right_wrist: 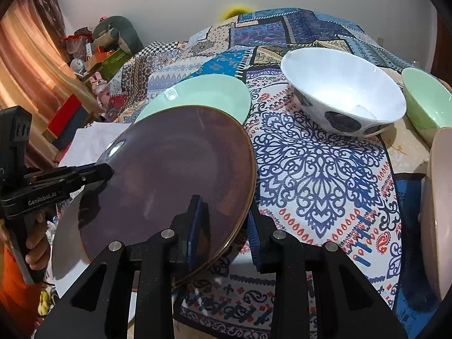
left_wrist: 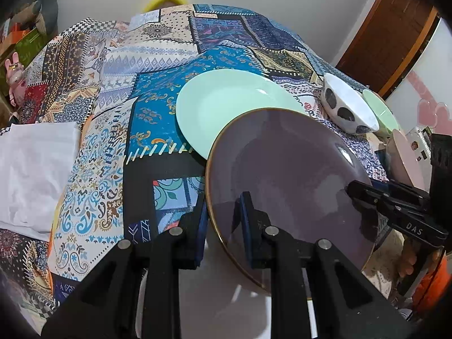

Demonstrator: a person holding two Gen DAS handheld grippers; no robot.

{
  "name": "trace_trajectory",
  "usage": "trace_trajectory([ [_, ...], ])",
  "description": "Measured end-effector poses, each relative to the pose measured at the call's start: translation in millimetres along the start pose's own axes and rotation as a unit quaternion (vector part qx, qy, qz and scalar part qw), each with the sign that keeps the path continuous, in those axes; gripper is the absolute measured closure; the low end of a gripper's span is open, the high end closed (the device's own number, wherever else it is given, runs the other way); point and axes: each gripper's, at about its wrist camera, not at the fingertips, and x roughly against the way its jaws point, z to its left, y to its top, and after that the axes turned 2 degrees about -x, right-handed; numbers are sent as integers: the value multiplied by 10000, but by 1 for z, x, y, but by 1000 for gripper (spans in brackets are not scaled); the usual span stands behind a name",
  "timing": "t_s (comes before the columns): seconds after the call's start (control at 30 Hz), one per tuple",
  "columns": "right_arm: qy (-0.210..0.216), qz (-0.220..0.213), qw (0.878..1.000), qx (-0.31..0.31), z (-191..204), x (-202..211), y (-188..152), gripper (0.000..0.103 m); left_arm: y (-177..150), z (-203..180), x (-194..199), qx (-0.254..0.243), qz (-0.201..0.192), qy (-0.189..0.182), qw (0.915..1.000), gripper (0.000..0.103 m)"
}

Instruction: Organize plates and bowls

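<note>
Two grippers, left gripper [left_wrist: 223, 220] and right gripper [right_wrist: 226, 231], each clamp opposite rims of a purple plate [left_wrist: 285, 175] (sharing its weight), likely to stack it on the mint plate [left_wrist: 226, 104].

Way ahead at twelve o'clock blocked by the tilted purple plate [right_wrist: 169, 180], mint plate [right_wrist: 203, 96] lying just behind it, white bowl [right_wrist: 344, 96] and green bowl [right_wrist: 423, 101] crowding two o'clock, patterned cloth [right_wrist: 316, 169] left bare between, pink plate [right_wrist: 438, 212] closing off three o'clock.
</note>
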Motion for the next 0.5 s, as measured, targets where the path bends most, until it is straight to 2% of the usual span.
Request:
trace_trajectory([
  [0.5,28,-339,9993,163,-1,38,-7,76,-8,-32,35,-98,-331,80,9994,83],
])
